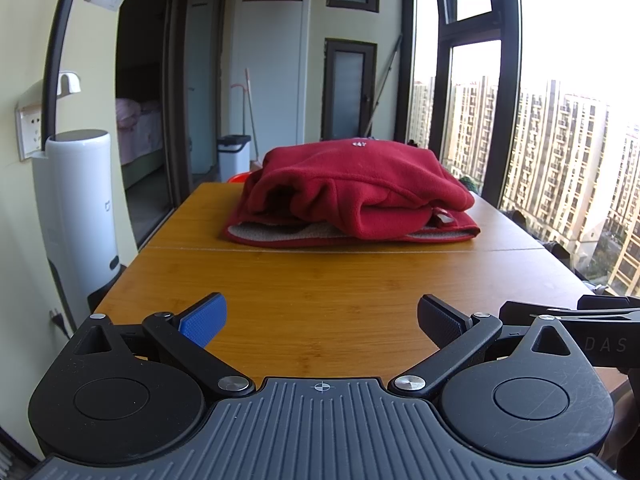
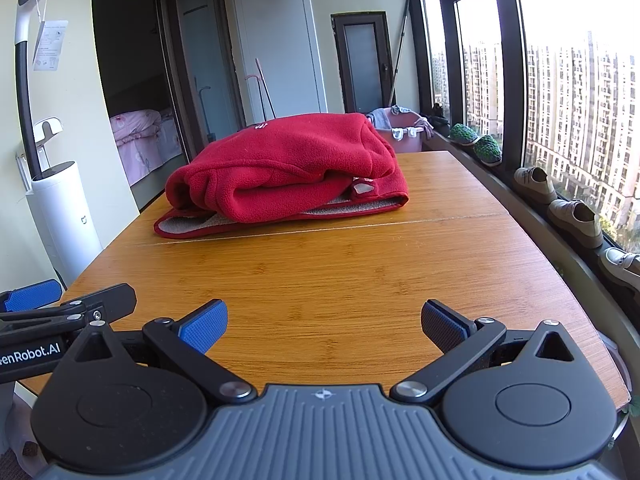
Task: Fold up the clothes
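Red fleece garment [image 1: 352,192] sits on the far half of the wooden tabletop [image 1: 320,296], just beyond the seam that runs across the boards, and it looks already folded: the body is doubled over into a compact, rounded bundle, with a flat lower layer showing its grey lining along the near edge and a small tab poking out on the right side. From the right wrist view the same bundle [image 2: 288,172] reads as a thick stack with tidy outer edges, though whether the sleeves are fully tucked inside I cannot tell, since the near opening is shadowed. The fold itself seems done or very nearly so; what may remain is a final squaring or pressing of the puffy top layer, which bulges rather than lying flat. Both tools are well apart from the cloth, over the near end of the tabletop. The left claw [image 1: 320,320] is spread wide and grasps nothing; the right claw [image 2: 324,322] is likewise released and empty, the two held just beside each other.
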{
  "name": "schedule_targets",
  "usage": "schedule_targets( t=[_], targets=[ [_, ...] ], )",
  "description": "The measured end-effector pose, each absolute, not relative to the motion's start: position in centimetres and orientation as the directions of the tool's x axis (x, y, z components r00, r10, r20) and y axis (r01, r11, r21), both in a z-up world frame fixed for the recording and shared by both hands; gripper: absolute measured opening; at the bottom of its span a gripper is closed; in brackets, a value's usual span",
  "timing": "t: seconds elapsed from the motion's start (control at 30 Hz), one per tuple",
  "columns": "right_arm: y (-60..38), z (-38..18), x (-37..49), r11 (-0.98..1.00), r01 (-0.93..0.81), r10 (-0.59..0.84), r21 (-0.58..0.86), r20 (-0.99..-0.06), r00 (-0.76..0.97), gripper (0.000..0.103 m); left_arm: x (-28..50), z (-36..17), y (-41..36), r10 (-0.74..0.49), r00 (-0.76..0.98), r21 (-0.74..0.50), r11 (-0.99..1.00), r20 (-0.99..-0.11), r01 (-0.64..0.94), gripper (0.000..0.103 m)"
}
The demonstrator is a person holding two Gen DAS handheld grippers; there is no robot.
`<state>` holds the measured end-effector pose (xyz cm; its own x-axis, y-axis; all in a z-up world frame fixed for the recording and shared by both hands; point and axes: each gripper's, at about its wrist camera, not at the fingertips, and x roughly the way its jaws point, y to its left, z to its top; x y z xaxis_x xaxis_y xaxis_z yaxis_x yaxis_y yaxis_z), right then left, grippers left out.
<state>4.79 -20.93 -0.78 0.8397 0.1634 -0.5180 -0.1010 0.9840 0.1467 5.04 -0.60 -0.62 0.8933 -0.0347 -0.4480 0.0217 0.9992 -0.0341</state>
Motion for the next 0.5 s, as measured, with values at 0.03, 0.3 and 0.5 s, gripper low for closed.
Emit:
schedule_targets(
  t=[0.03,0.3,0.5],
  targets=[
    [-20.94,-0.78,4.79,0.984,-0.101,0.163,0.147,-0.519,0.839,0.103,5.05,-0.62,-0.60,-0.035,0.893,-0.034,0.999,-0.448,0.022,0.103],
    [-21.04,-0.78,4.78,0.984,-0.102,0.164,0.145,-0.517,0.840,0.103,4.94,-0.59,-0.58,-0.035,0.893,-0.035,0.999,-0.448,0.022,0.103],
    [-21.10,-0.74,4.71,0.985,-0.104,0.163,0.141,-0.514,0.842,0.103,4.93,-0.60,-0.58,-0.035,0.894,-0.036,0.999,-0.446,0.021,0.103]
  ],
)
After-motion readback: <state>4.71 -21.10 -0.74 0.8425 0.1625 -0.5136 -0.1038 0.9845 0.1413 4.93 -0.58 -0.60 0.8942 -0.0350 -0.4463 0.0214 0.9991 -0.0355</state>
